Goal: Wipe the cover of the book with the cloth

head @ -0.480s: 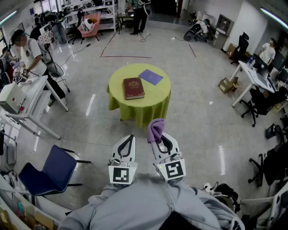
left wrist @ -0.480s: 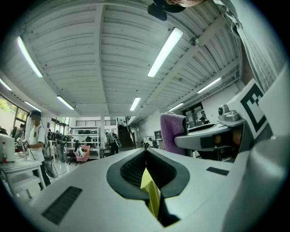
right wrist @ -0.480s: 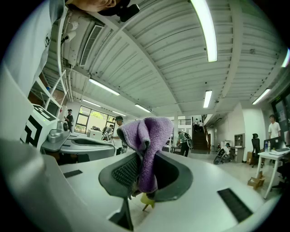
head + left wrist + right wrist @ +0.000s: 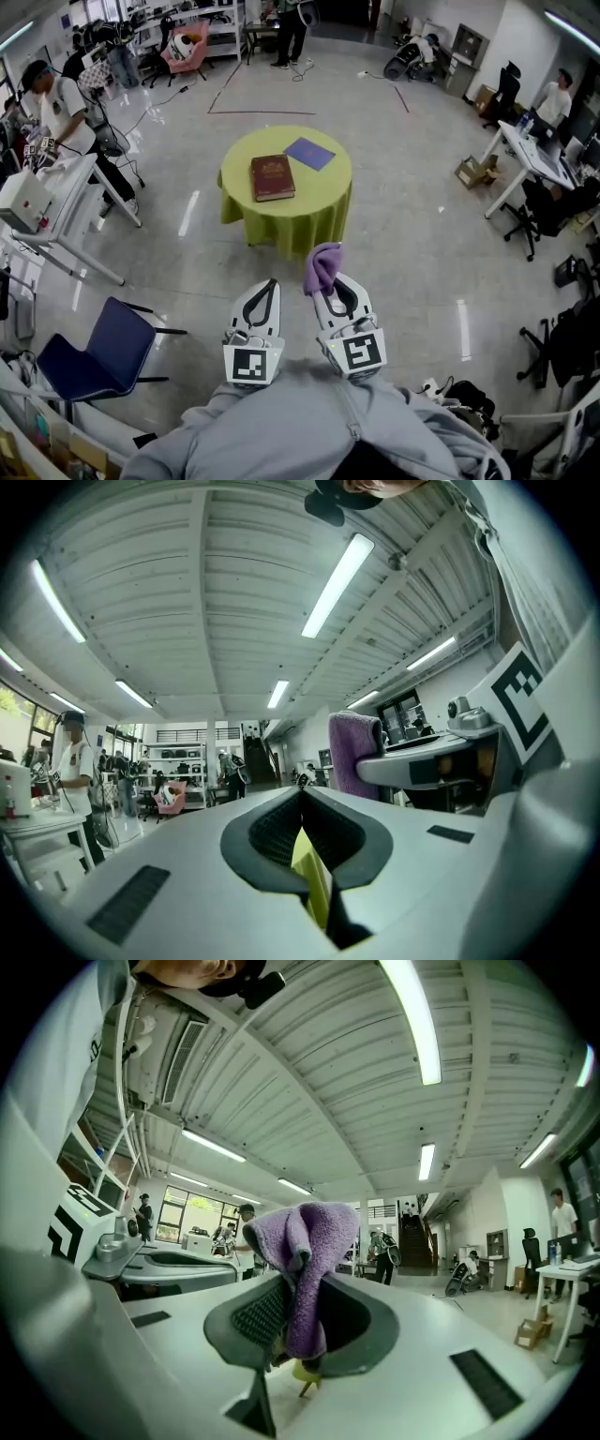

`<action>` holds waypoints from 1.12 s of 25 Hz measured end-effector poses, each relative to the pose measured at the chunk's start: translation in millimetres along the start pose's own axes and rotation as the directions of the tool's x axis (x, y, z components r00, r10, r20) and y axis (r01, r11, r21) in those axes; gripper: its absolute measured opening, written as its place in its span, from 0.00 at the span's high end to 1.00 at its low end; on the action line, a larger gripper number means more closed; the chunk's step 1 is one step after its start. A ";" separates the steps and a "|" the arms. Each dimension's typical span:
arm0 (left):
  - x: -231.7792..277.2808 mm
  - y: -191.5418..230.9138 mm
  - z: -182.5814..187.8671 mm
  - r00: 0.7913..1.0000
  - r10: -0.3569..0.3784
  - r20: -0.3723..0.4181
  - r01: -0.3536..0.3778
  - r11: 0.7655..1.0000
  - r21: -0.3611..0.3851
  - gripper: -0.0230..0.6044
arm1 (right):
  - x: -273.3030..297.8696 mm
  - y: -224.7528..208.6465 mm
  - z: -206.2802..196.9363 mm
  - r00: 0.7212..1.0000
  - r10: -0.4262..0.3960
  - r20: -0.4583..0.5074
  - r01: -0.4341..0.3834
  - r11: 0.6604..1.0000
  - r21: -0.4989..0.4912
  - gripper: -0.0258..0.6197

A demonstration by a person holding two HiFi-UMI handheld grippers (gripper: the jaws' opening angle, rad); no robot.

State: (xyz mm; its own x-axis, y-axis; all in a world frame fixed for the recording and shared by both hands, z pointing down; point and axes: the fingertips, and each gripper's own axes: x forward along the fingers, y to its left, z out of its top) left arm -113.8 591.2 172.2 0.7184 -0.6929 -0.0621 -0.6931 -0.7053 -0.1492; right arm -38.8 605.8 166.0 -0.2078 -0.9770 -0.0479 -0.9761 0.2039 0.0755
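Right tool (image 4: 328, 289) clamped the cloth (image 4: 323, 265), left tool (image 4: 270, 286) closed on nothing; the bunched cloth could slip free before reaching the distant book (image 4: 272, 177).

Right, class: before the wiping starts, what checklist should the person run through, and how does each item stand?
1. Cloth clamped in right gripper: ok.
2. Left gripper shut, holding nothing: ok.
3. Book flat on the table, cover up: ok.
4. Blue sheet clear of the book: ok.
5. Cloth over the book: not ok, the table stands farther ahead.
6. Dirt on the cover: cannot tell.
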 end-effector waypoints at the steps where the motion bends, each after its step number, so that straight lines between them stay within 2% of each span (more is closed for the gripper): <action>1: -0.6 -0.3 -2.6 1.000 0.001 -0.011 -0.001 1.000 -0.001 0.93 | 0.2 0.7 -2.0 1.000 0.004 -0.004 -0.004 1.000 0.003 0.81; 5: 0.3 7.1 -11.9 0.999 0.018 -0.035 -0.019 1.000 -0.011 0.93 | 5.9 1.7 -6.7 1.000 0.014 -0.009 -0.014 1.000 0.018 0.81; 11: 31.1 34.2 -29.7 0.999 0.034 -0.025 -0.035 0.999 -0.041 0.93 | 46.6 -7.6 -23.2 0.999 0.022 -0.028 -0.021 1.000 0.006 0.81; 16: 84.4 70.7 -46.2 0.999 0.018 -0.044 -0.020 0.999 -0.038 0.93 | 107.2 -30.4 -35.7 0.998 0.018 -0.052 -0.017 1.000 0.012 0.81; 28: 227.1 175.6 -79.0 0.998 -0.038 -0.051 0.035 0.998 -0.059 0.93 | 266.6 -84.3 -59.5 0.997 -0.049 -0.066 0.051 0.998 0.027 0.81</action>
State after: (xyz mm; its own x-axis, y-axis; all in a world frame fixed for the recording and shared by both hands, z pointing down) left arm -77.0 298.1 209.9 0.7400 -0.6726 -0.0061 -0.6701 -0.7365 -0.0929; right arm -8.2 324.4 206.1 -0.1554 -0.9878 0.0142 -0.9867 0.1559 0.0457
